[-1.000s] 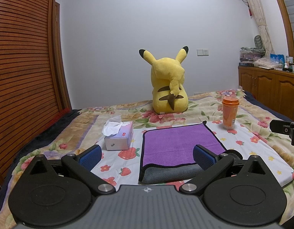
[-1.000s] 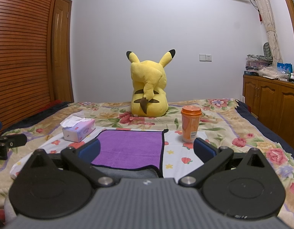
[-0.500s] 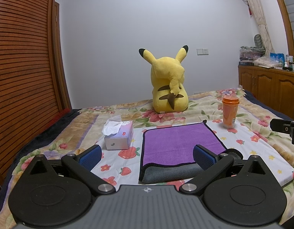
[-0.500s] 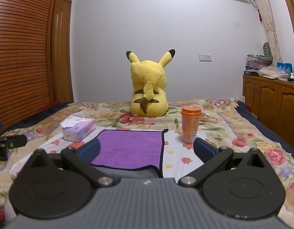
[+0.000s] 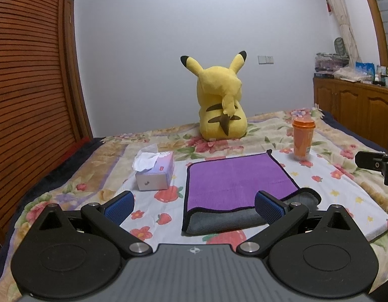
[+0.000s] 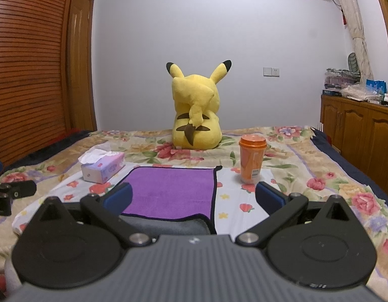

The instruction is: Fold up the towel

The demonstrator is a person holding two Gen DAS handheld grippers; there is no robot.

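Towel (image 5: 234,181) front and centre: a purple rectangle with dark piping lies flat on a pale fruit-print sheet (image 5: 327,176), its near end doubled over so the grey underside shows as a soft, rounded roll. The sheet is spread over a floral bedspread (image 6: 307,161) on a wide bed, with a dark blue layer peeking out at the edges.

Around the room: plain white wall, slatted wooden doors (image 5: 30,75) on the left, a wooden cabinet (image 6: 357,125) on the right with clutter on top (too small to read).

A yellow plush toy (image 5: 221,105) sits upright beyond the towel, back to the cameras, fuzzy, black-tipped ears up. A boxy tissue box (image 5: 155,173) rests just left of the towel, a white tissue crumpled out of its top. An orange lidded cup (image 6: 252,161), smooth and tapered, stands upright off the towel's far right corner.

The left gripper (image 5: 194,205) hangs with blue ribbed pads spread wide, empty, before the towel's near edge. The right gripper (image 6: 205,196) is likewise spread wide and empty, over the towel's near right corner.
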